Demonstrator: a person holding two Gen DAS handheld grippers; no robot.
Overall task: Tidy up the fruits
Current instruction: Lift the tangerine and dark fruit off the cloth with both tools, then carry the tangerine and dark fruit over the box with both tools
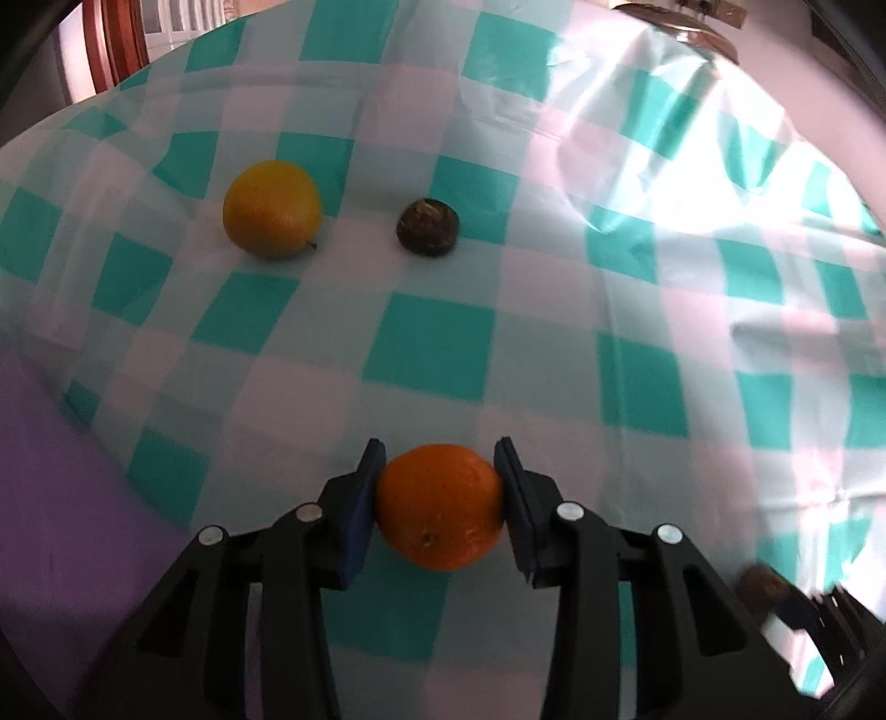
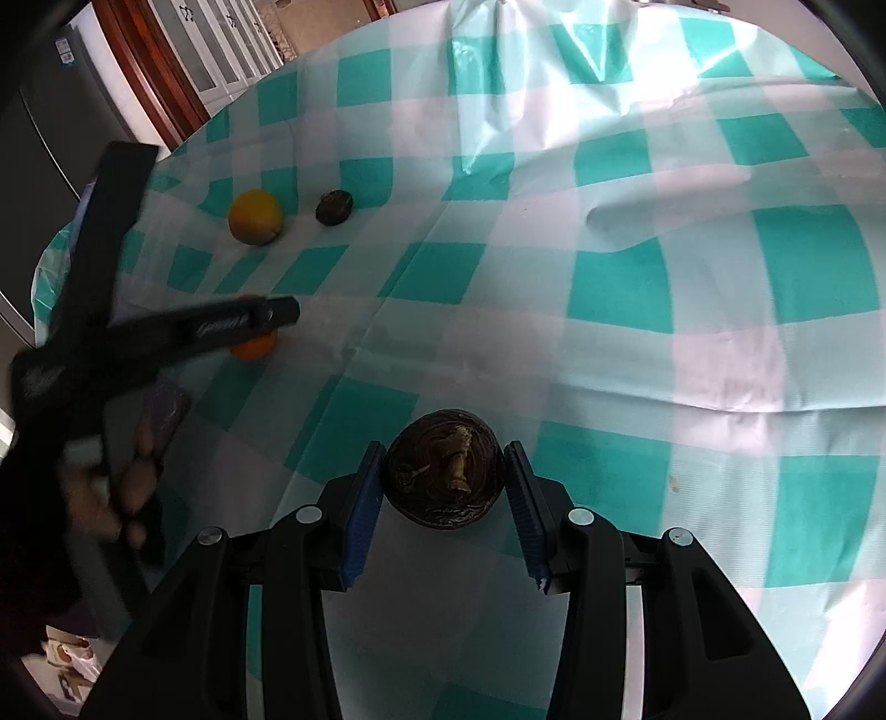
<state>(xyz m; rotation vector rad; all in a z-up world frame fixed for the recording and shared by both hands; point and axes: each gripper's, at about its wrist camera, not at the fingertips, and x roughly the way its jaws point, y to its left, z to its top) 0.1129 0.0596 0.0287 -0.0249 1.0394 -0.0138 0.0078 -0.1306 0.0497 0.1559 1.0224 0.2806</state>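
Clamped between the left gripper's (image 1: 440, 507) pads, an orange (image 1: 440, 507) sits low over the checked cloth (image 1: 437, 354), the right gripper (image 2: 443, 482) likewise grips a dark brown fruit (image 2: 444, 469), and a yellow fruit (image 1: 271, 209) and a second dark fruit (image 1: 426, 227) lie side by side beyond, so sorting looks half done.

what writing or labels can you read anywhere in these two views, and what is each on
No text reads clearly enough to quote.
Pale lettering on the side of the black left gripper, seen from the right wrist view: too blurred to read.
White label with dark print on the dark grey cabinet at the upper left of that view: too small to read.
No writing on the round orange fruit, the dark brown round fruit or the teal and white checked tablecloth.
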